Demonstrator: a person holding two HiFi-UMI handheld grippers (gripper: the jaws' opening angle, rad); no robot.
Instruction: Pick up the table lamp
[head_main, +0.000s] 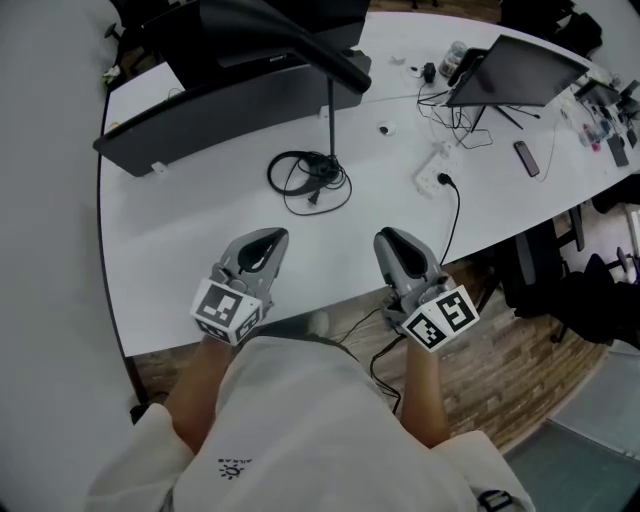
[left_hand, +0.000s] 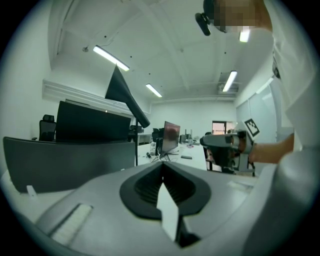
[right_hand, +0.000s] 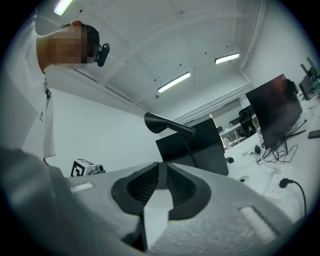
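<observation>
lamp (head_main: 340, 65): stands on the white counter (head_main: 200, 260), far from both grippers, black cord (head_main: 300, 190) looped by its foot | left gripper (head_main: 268, 238): jaws shut tight, nothing in them, over the counter's near edge | right gripper (head_main: 392, 240): jaws shut tight, nothing in them, beside the left one

The table lamp (head_main: 345, 70) is black throughout — a thin stem is set upright on a small base, and a long tapered head is angled off its top. It is stood on the white table (head_main: 200, 260), untouched, with black cable (head_main: 288, 190) looped loosely around the base.
</observation>
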